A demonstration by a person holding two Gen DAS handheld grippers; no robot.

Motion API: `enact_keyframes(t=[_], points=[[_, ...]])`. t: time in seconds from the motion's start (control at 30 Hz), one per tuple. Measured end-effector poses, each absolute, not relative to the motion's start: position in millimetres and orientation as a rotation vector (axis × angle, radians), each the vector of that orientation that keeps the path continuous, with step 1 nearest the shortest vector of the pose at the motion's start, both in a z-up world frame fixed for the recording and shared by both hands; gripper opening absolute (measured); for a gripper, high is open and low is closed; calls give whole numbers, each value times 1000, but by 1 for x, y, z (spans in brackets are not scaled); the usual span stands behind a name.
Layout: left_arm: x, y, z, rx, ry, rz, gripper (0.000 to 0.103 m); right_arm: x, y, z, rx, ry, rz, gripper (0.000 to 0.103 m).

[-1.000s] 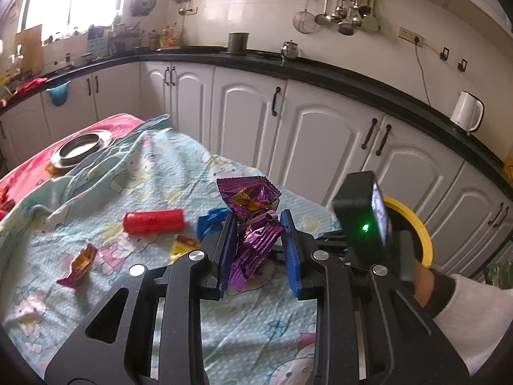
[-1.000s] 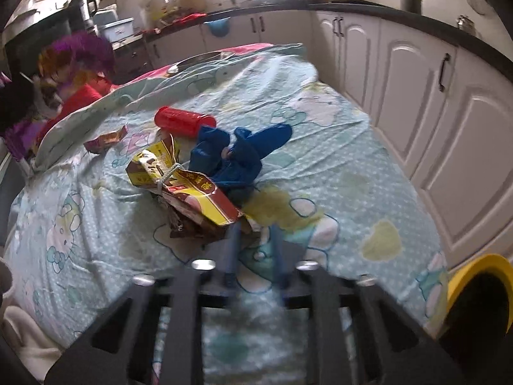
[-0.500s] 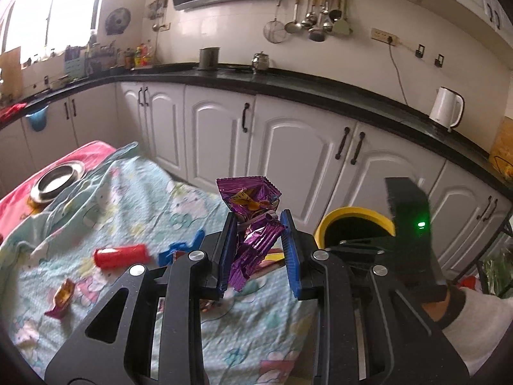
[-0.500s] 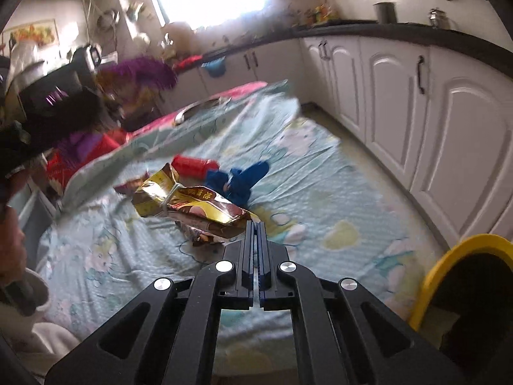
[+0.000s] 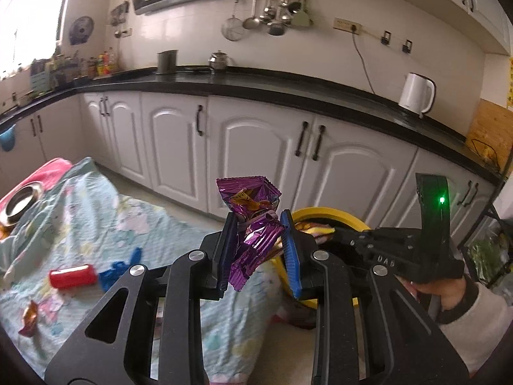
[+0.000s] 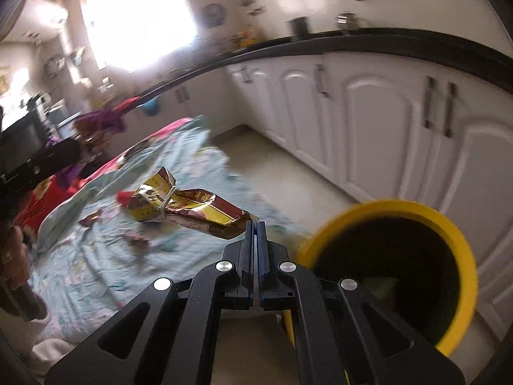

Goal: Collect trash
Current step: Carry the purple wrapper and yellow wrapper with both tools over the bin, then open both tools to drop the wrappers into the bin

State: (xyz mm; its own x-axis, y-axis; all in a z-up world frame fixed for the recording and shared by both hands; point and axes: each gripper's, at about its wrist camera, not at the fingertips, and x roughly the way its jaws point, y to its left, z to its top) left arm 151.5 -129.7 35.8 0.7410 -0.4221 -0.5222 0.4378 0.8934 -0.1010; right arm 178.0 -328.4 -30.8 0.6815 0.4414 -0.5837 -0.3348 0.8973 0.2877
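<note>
My left gripper [image 5: 259, 243] is shut on a crumpled purple wrapper [image 5: 253, 224] and holds it in the air, just short of the yellow bin [image 5: 333, 216]. My right gripper [image 6: 255, 224] is shut on the corner of a yellow-and-brown snack bag [image 6: 189, 207], held in the air left of the yellow bin [image 6: 391, 272]. The right gripper also shows in the left wrist view [image 5: 327, 235], over the bin. A red can [image 5: 73, 276], a blue wrapper [image 5: 120, 269] and a small orange-brown wrapper [image 5: 29, 316] lie on the light blue cloth [image 5: 96, 224].
A metal bowl [image 5: 19, 200] sits at the cloth's far left on a pink cover. White cabinets [image 5: 256, 154] under a black counter run behind the bin. A small brown wrapper [image 6: 138, 240] lies on the cloth in the right wrist view.
Both grippers have swung right, away from the cloth towards the yellow bin. The right gripper has lifted the snack bag off the cloth. The left gripper still holds the purple wrapper.
</note>
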Motion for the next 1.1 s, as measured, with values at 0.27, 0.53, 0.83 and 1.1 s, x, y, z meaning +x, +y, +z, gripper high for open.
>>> enact_keyframes(t=[0.27,0.53,0.83,1.1], points=[[160,-173,16,48,607,-560,22,164,-396,-45,205,698,240,2],[168,-210,-9,69,658,-626,22,154,-438,-65,250,721,103,2],[176,-243,-38,86,728,-666,22,148,-463,-80,253,749,-6,2],[181,-265,-57,110,779,-688,22,146,-481,-87,263,764,-88,2]])
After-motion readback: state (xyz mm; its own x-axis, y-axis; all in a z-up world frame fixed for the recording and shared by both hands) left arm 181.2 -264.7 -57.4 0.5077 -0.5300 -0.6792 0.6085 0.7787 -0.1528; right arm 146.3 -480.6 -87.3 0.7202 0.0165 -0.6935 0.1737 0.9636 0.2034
